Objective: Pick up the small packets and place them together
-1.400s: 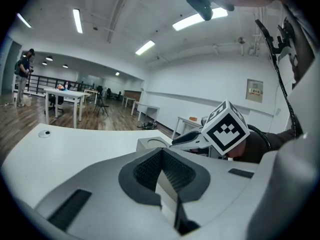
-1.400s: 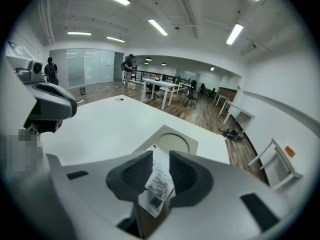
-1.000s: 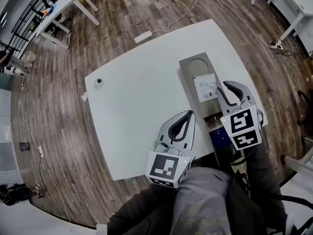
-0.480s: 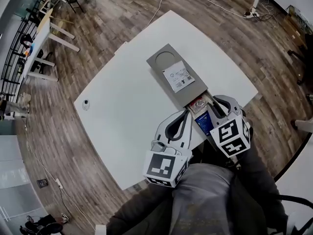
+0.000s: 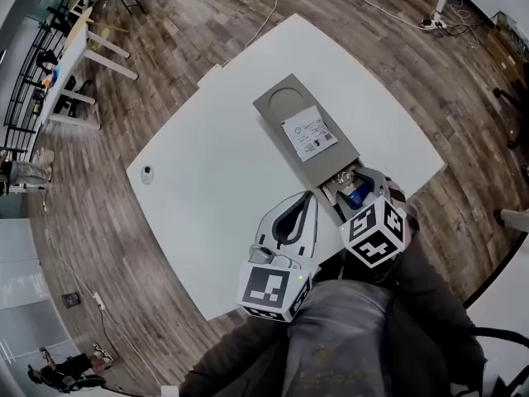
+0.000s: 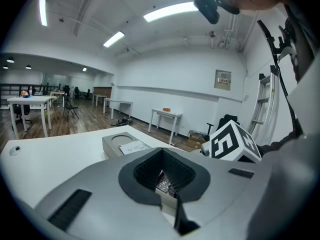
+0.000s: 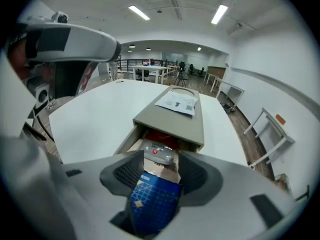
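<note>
A grey box (image 5: 285, 114) with a paper label (image 5: 310, 132) lies on the white table (image 5: 215, 197), its drawer (image 5: 332, 190) pulled out toward me. Small packets lie in the drawer: a blue one (image 7: 152, 201), a silver one (image 7: 159, 151) and a red one (image 7: 159, 135). My right gripper (image 5: 355, 185) dips into the drawer. Its jaws have just been opening and stand open with the blue packet (image 5: 359, 195) between them. My left gripper (image 5: 306, 198) hovers beside the drawer's left side, fingertips together, holding nothing.
A small dark round object (image 5: 147, 173) sits near the table's left edge. The near table edge runs just under both grippers, with my lap below it. Wooden floor, cables and other tables (image 5: 78, 44) surround the table.
My right gripper has dropped toward the open drawer and its jaws have spread round the blue packet. The left gripper has shifted slightly beside the drawer.
</note>
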`<action>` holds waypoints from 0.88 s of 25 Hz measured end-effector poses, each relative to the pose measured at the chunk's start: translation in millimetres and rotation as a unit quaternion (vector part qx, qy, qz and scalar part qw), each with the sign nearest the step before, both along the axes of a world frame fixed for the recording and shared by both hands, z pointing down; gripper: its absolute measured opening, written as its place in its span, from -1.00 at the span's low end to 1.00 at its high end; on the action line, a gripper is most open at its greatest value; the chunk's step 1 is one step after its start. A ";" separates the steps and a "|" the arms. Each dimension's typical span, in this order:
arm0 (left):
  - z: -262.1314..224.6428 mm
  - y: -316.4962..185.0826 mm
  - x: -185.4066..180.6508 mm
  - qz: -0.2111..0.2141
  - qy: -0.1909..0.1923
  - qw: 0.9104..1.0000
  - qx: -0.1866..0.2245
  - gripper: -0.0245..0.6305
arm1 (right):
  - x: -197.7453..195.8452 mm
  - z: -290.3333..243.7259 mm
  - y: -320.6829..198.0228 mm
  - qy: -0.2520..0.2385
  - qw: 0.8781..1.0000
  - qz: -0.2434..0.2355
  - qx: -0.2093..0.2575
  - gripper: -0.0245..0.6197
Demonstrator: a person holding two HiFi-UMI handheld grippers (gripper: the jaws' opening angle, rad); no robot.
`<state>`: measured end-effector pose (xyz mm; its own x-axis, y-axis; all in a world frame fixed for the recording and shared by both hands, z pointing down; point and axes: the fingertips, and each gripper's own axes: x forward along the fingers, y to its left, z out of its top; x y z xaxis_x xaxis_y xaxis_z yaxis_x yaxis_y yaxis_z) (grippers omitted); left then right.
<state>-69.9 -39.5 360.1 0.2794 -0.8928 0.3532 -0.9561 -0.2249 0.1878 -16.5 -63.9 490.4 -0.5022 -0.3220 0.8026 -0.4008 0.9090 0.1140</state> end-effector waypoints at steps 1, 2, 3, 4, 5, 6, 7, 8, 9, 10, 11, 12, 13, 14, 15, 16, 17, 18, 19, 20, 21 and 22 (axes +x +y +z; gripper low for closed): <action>1.1 0.0 -3.4 -0.006 0.002 1.000 0.000 -0.92 | -2.1 0.0 1.3 0.004 1.000 -0.007 -0.007 -0.29; 1.9 -0.4 -6.5 -0.011 0.005 1.000 0.000 -0.92 | -4.3 -0.3 3.5 0.007 1.000 -0.015 -0.014 -0.29; 2.5 -1.4 -9.3 -0.016 0.008 1.000 0.000 -0.92 | -6.5 -0.5 5.7 0.008 1.000 -0.021 -0.021 -0.29; 3.1 -2.7 -11.9 -0.020 0.011 1.000 0.000 -0.92 | -8.5 0.2 7.6 0.009 0.999 -0.025 -0.028 -0.29; 3.8 -4.3 -14.4 -0.023 0.013 1.000 0.000 -0.92 | -9.9 2.4 8.5 0.014 0.999 -0.027 -0.032 -0.28; 4.3 -5.8 -16.5 -0.025 0.016 1.000 -0.001 -0.92 | -10.9 5.7 8.7 0.023 0.999 -0.030 -0.032 -0.27; 4.7 -7.3 -18.2 -0.027 0.018 0.999 -0.001 -0.92 | -11.4 9.3 8.4 0.037 0.998 -0.034 -0.031 -0.26; 5.2 -8.6 -19.5 -0.028 0.021 0.999 -0.001 -0.92 | -11.7 12.9 8.0 0.052 0.997 -0.040 -0.029 -0.26; 6.0 -9.5 -20.6 -0.029 0.022 0.999 -0.001 -0.92 | -11.7 16.2 8.1 0.067 0.996 -0.047 -0.029 -0.26; 6.7 -10.0 -21.8 -0.030 0.023 0.999 -0.001 -0.92 | -11.6 19.0 8.8 0.082 0.995 -0.056 -0.030 -0.26; 7.0 -10.2 -22.9 -0.031 0.023 0.999 -0.001 -0.92 | -11.3 21.1 10.3 0.094 0.993 -0.065 -0.030 -0.29; 6.8 -10.1 -24.0 -0.032 0.024 0.999 0.000 -0.92 | -10.8 22.4 12.0 0.104 0.991 -0.075 -0.030 -0.32; 6.7 -9.7 -24.7 -0.033 0.024 0.999 0.000 -0.92 | -10.5 22.7 13.3 0.110 0.990 -0.083 -0.027 -0.36; 6.9 -9.3 -25.1 -0.033 0.024 0.999 0.000 -0.92 | -10.5 22.4 14.1 0.111 0.990 -0.089 -0.024 -0.42; 7.1 -8.8 -25.2 -0.033 0.024 0.999 0.000 -0.92 | -11.1 21.8 14.5 0.109 0.990 -0.092 -0.019 -0.50; 7.2 -8.2 -25.0 -0.032 0.025 0.999 0.000 -0.92 | -12.1 21.1 14.8 0.105 0.990 -0.092 -0.015 -0.59; 6.8 -7.5 -24.3 -0.031 0.025 0.999 0.001 -0.92 | -12.8 20.0 15.5 0.099 0.991 -0.089 -0.012 -0.67; 6.0 -6.7 -23.1 -0.029 0.024 0.999 0.002 -0.92 | -12.8 18.6 16.7 0.093 0.992 -0.085 -0.010 -0.77; 4.8 -5.6 -21.6 -0.026 0.023 0.999 0.005 -0.92 | -11.9 16.8 18.4 0.088 0.993 -0.081 -0.009 -0.80; 3.5 -4.3 -19.7 -0.022 0.021 0.999 0.008 -0.92 | -10.4 14.7 20.5 0.083 0.994 -0.078 -0.009 -0.80; 2.1 -2.8 -17.4 -0.018 0.021 1.000 0.010 -0.92 | -8.4 12.5 22.7 0.078 0.994 -0.074 -0.009 -0.81; 0.7 -1.3 -14.8 -0.014 0.021 1.000 0.012 -0.92 | -5.9 10.2 24.7 0.075 0.995 -0.070 -0.007 -0.81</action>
